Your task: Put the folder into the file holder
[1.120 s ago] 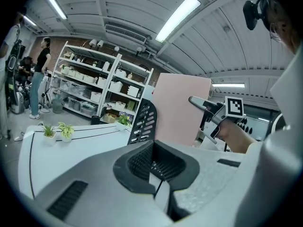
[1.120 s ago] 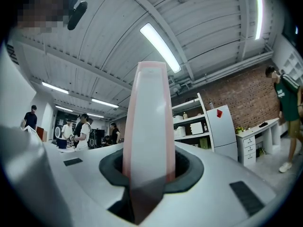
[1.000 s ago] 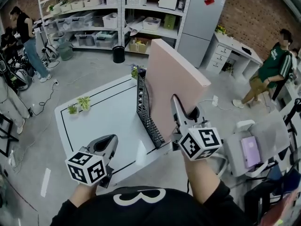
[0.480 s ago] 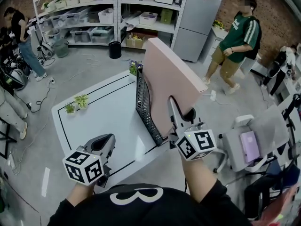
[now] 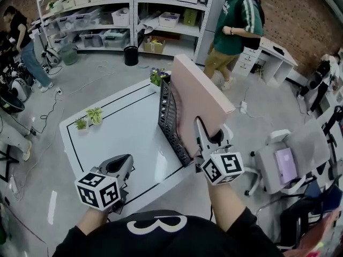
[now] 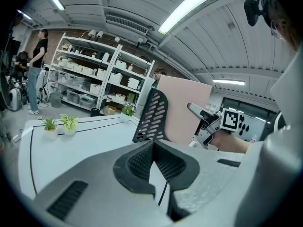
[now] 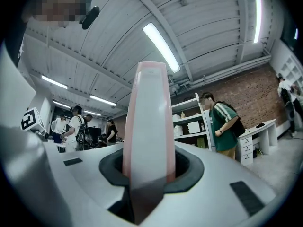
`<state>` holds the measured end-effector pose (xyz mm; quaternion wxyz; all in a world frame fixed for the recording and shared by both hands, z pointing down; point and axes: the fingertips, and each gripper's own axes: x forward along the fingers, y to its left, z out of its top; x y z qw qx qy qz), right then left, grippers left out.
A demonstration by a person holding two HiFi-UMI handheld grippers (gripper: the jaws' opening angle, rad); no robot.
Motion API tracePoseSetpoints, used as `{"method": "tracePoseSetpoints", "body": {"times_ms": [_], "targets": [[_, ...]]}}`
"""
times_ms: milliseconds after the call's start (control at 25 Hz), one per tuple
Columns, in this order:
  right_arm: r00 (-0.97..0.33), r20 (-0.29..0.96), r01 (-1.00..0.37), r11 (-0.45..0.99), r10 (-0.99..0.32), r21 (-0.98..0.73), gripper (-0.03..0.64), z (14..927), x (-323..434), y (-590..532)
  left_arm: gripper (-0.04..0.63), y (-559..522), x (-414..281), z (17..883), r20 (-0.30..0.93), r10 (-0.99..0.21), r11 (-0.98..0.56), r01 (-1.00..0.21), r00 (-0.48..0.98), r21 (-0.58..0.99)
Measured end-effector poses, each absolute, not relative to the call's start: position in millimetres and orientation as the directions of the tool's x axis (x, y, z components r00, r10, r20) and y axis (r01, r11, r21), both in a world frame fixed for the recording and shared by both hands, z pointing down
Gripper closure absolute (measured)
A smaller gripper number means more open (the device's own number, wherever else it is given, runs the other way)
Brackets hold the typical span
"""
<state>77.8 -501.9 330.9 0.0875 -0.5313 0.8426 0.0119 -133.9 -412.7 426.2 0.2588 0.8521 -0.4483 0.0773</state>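
Folder (image 5: 201,98): plain pale pink, flat, stiff, fairly thick at the edge, no print seen. It stands on edge, leaning away from the person, just beside the right side of the black mesh file holder (image 5: 170,123) at the right end of the white table (image 5: 118,127). Its lower edge is hidden behind the mesh wall, so I cannot tell whether it is seated inside. Against a second ago, the folder sits lower and closer to the holder. The person in the green shirt (image 5: 233,25) has walked from the far right to behind the table. The left gripper (image 5: 122,165) has stayed at the near table edge. The right gripper (image 5: 208,133) is clamped on the folder's near lower corner; its own view shows both pads pressed on the pink edge at a middling spread. The left gripper's fingertips (image 6: 151,148) meet, with nothing between them and only the table beyond.
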Motion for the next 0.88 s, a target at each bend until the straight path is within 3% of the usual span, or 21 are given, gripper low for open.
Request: {"method": "tracePoseSetpoints", "body": {"times_ms": [480,880], "targets": [[-0.411,-0.146,-0.899,0.426,-0.900,-0.097,0.479,369.1,71.0,-498.9,0.589,-409.2,-150.7,447.2,0.400,-0.702,-0.461,-0.803,0.590,0.377],[-0.458,-0.044,-0.886,0.460,-0.888,-0.067,0.476,400.9,64.8,-492.1,0.589,-404.3,-145.4,451.9,0.403,-0.705,-0.445,-0.807,0.584,0.389]]}}
